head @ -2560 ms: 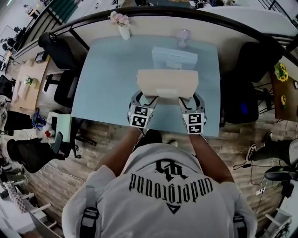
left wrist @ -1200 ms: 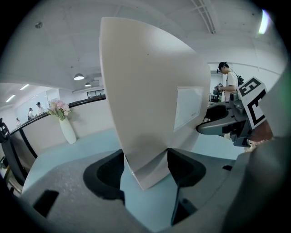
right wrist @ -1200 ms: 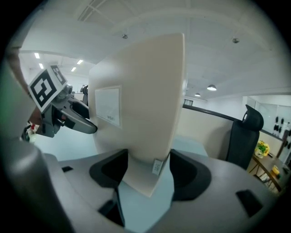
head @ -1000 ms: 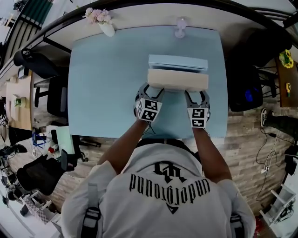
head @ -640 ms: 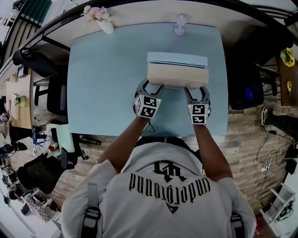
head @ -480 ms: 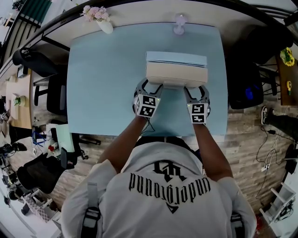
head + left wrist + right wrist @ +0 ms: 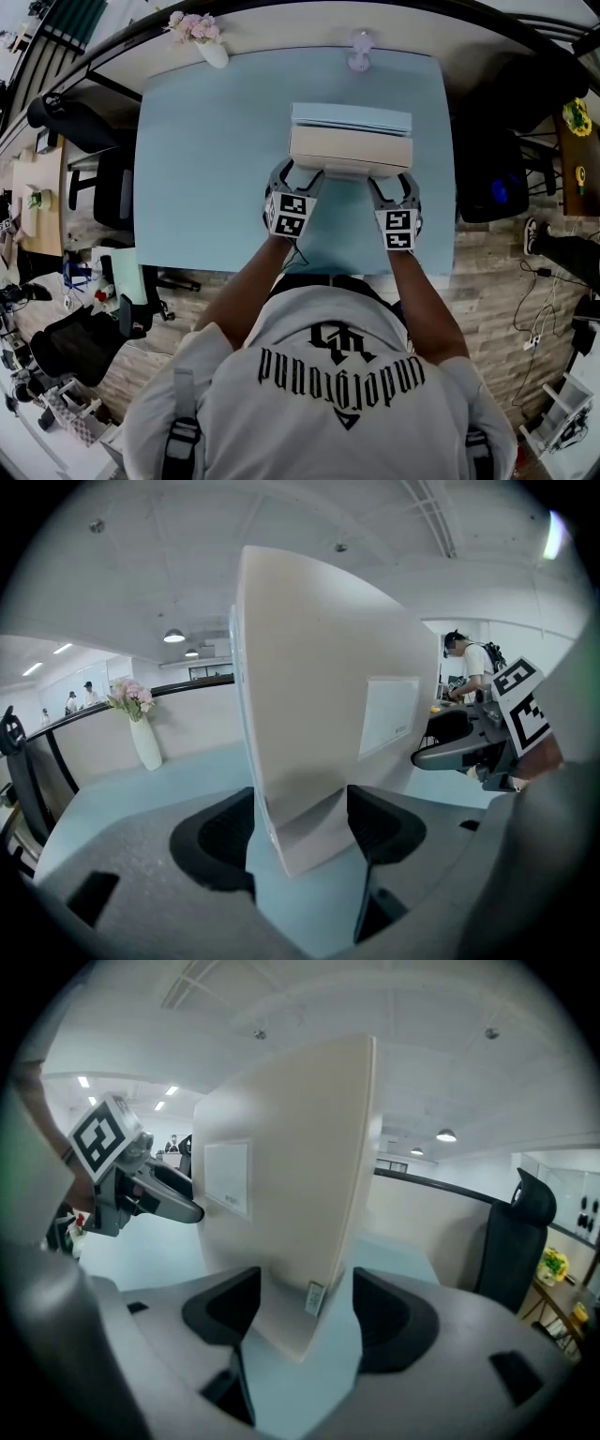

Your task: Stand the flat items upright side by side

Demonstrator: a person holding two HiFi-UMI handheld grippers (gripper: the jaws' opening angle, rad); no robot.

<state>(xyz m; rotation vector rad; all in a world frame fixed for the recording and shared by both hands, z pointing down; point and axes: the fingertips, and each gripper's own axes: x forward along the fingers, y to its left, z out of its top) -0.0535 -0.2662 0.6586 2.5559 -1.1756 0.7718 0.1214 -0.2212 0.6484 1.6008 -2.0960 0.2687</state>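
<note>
Beige box (image 7: 350, 150): flat cream carton, white label (image 7: 389, 714) on its near face; upright on a long edge at mid-bench, closer to the right edge
Blue box (image 7: 352, 117): pale blue, same length; upright, flush against the beige box's far face
Left tongs (image 7: 302, 176): jaws just eased wider; pads against both faces of the beige box's near left corner
Right tongs (image 7: 392, 183): jaws just opening; near right corner between them, slim gaps either side
Bench (image 7: 206, 169): light blue top; vase of pink flowers (image 7: 202, 37) at the far left corner
Room: open office; black chair (image 7: 66, 122) off the left edge; wood-plank floor (image 7: 497, 281)
</note>
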